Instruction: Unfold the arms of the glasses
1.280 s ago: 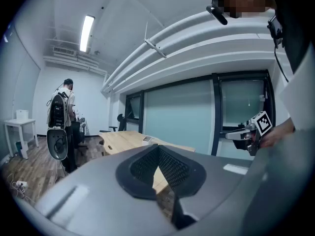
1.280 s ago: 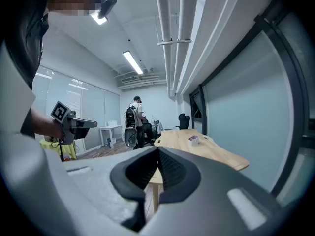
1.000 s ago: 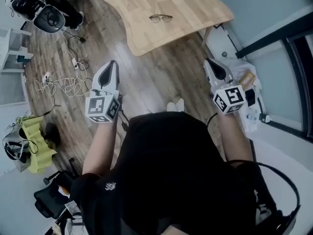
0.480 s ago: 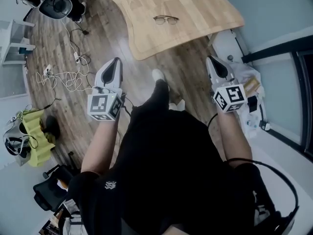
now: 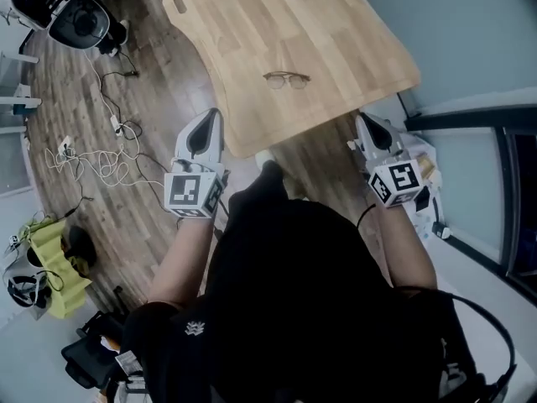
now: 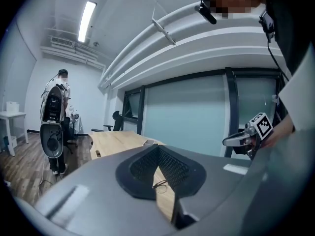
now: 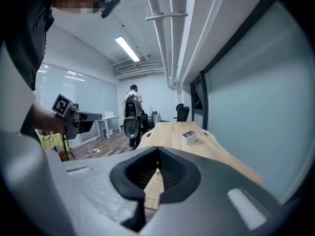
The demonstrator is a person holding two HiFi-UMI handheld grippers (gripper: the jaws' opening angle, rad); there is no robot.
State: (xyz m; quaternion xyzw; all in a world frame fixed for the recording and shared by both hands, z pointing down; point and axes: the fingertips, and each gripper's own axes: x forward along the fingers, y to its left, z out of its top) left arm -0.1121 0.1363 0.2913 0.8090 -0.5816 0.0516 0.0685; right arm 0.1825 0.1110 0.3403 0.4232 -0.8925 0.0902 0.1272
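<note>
Your left gripper [image 5: 205, 131] and right gripper [image 5: 372, 133]: jaws closed tight, nothing between them. Since a second ago both have come forward, and their tips now reach the near edge of the wooden table [image 5: 243, 23]. The glasses [image 5: 286, 78] lie on the table, farther off, between the grippers. Forearms outstretched, grippers tilted slightly down.

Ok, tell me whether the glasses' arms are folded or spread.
Folded, most likely: the glasses lie on the table with only the front frame showing, no arms sticking out; too small to be sure.
</note>
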